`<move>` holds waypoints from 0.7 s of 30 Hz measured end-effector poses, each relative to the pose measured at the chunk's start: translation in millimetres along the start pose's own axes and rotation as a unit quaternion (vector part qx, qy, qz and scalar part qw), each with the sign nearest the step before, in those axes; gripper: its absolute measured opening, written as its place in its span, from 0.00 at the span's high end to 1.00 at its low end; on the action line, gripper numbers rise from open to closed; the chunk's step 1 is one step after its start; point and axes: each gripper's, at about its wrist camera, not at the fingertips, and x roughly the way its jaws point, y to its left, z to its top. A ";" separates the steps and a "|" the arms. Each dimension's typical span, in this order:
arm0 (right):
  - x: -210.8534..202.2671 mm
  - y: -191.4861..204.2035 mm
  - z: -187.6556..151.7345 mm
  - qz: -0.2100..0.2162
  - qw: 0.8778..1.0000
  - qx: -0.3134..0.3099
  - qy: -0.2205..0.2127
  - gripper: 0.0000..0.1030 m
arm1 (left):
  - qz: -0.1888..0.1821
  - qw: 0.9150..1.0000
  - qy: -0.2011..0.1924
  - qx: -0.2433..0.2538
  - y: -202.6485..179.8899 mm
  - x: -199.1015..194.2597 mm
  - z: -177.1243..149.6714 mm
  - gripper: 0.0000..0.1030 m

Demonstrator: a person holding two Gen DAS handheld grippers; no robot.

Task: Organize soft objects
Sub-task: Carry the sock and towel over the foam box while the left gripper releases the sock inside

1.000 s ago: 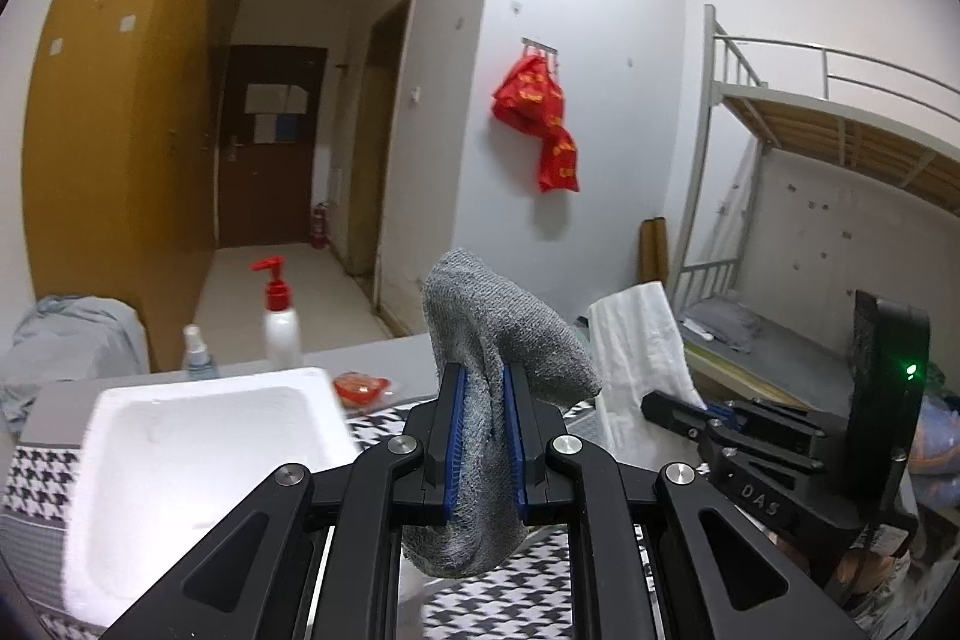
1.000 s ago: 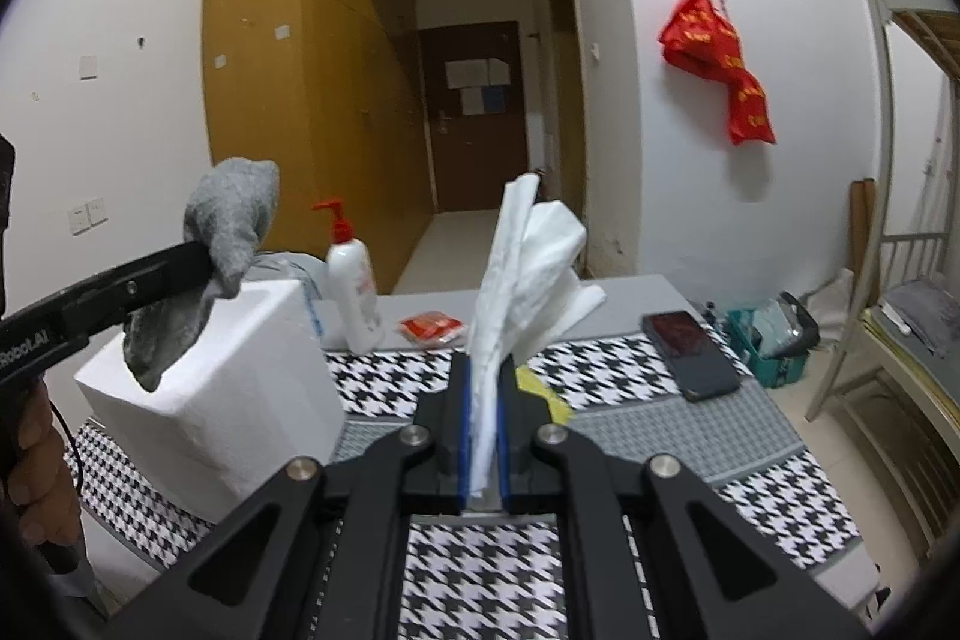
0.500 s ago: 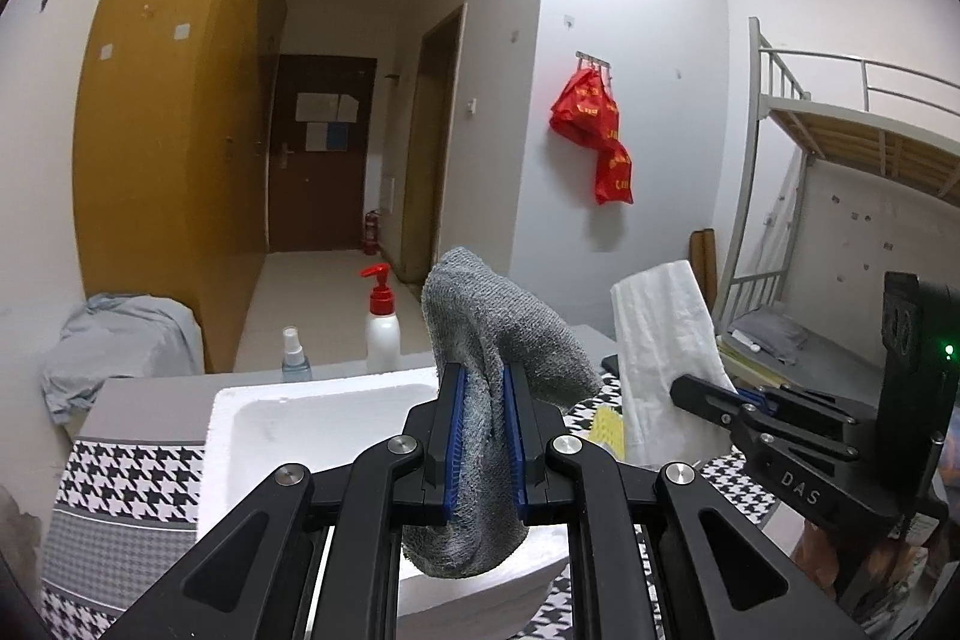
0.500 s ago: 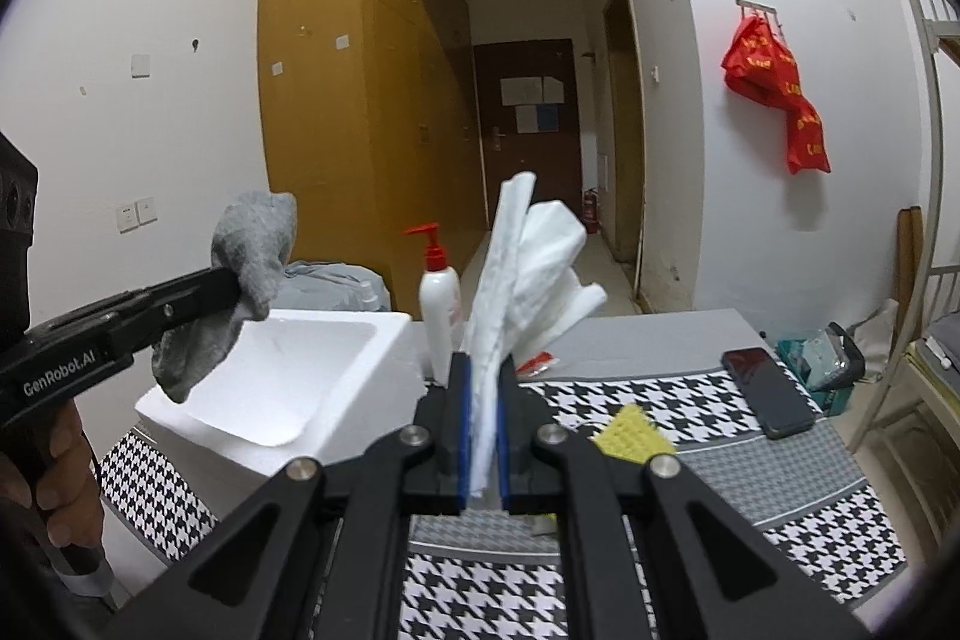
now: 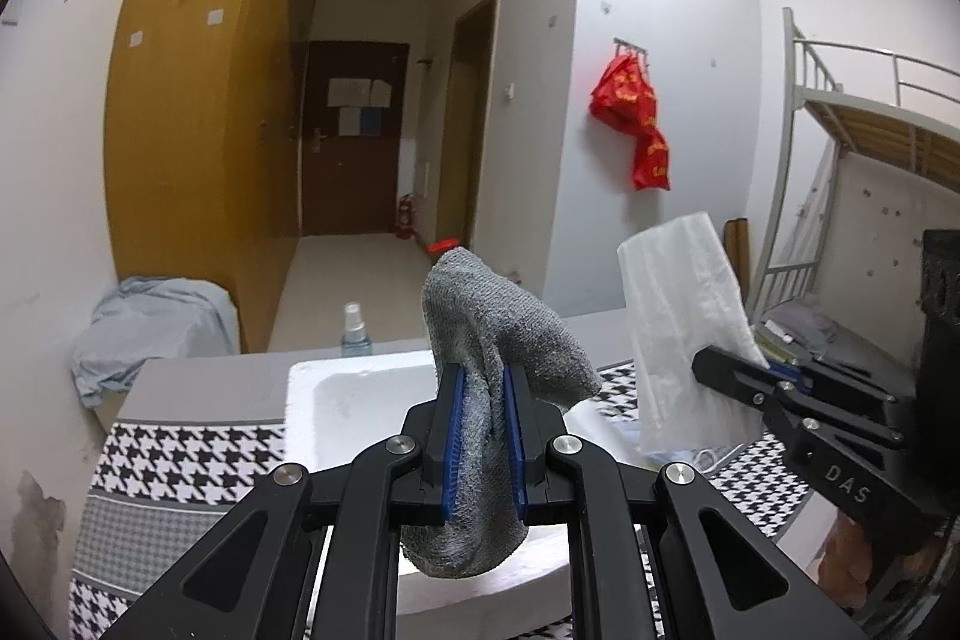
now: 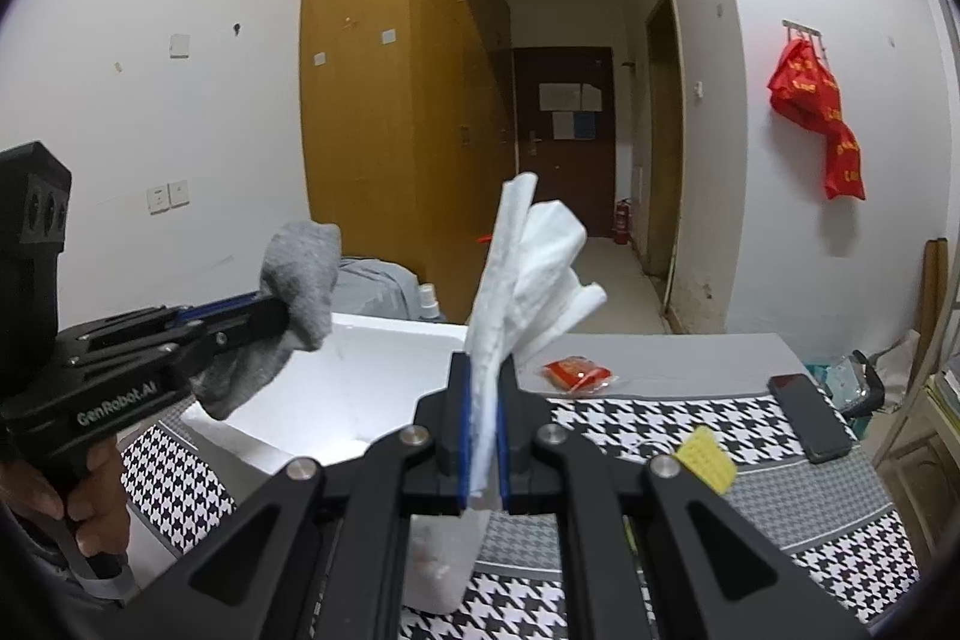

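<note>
Both units are showing matte black linkage arms in a V layout, silver round-head screws at the pivots, triangular cutouts in the outer links. Left gripper [image 5: 483, 439]: black fingers [image 5: 435, 436] are carrying blue ribbed pad strips on the inner faces; white "GenRobot.AI" lettering is reading along its side in the right wrist view. Right gripper [image 6: 483, 439]: same black fingers [image 6: 522, 436] with blue pad liners; white "DAS" marking is showing on its side link in the left wrist view. Each is ending in a boxy black housing at the rear. Left hand [image 6: 72, 514] is wrapping a black pistol-style handle.
</note>
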 end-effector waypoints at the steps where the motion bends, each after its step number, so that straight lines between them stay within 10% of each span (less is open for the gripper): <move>1: 1.7 1.7 0.7 0.003 1.000 -0.002 0.000 0.91 | 0.006 1.000 0.003 0.001 2.1 1.3 -1.3 0.87; 5: 6.8 5.8 1.8 0.008 1.000 -0.007 0.005 0.91 | 0.014 1.000 0.014 0.009 5.9 5.9 -4.5 0.76; 9: 10.0 9.1 2.0 0.008 1.000 -0.010 0.009 0.91 | 0.018 1.000 0.006 0.008 10.8 4.4 -6.8 0.24; 21: 17.4 21.2 5.7 0.010 1.000 -0.019 0.014 0.91 | 0.040 0.999 -0.017 -0.008 29.9 -8.9 -7.0 0.07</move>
